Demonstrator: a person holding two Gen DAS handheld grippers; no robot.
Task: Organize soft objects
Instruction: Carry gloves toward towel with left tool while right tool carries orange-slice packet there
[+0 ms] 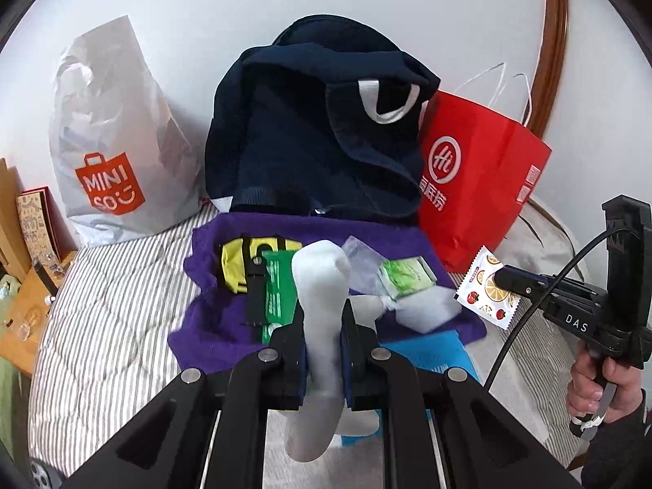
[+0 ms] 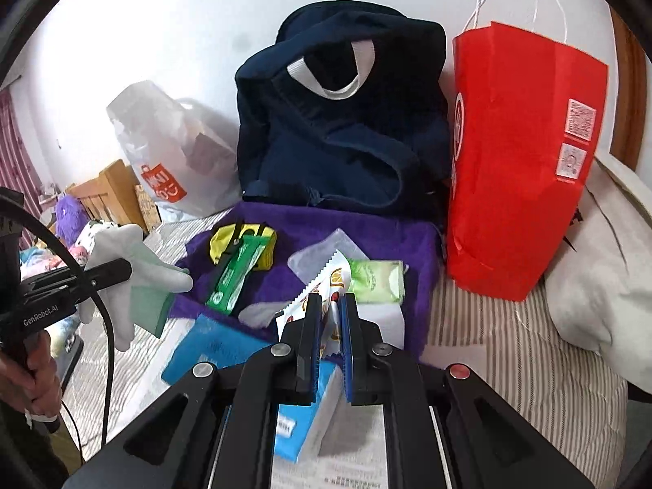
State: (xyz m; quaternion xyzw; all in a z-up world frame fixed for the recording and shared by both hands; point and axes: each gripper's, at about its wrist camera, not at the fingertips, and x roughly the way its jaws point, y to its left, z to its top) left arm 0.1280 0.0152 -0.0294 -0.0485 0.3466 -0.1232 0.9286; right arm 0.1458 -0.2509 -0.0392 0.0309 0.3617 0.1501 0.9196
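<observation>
Between the pads of the left gripper [image 1: 324,350] hangs a white sock [image 1: 320,305], pinched about mid-length; its toe stands up past the fingertips and its other end droops below the jaws — limp, light cloth that folds wherever it is not held, so a grip near the middle keeps both ends short and manageable; a pinch at one tip would, I judge, leave the rest swinging. The right gripper [image 2: 332,313] is closed on a thin fruit-print sachet [image 2: 326,285], caught by its lower part with the serrated top edge sticking up; the film looks slick and crinkly, so a hold well in from the edge seems safer than one at the very corner. Both loads are lifted clear above the purple towel [image 1: 212,326], which lies spread on the striped bedding [image 1: 106,318] in front of the navy backpack [image 1: 309,138] and beside the red paper bag [image 2: 521,155]. On the towel lie a green packet [image 1: 279,297], a yellow pouch [image 1: 234,261] and a pale green tissue pack [image 1: 405,279]; each looks light enough for a single pinch.
</observation>
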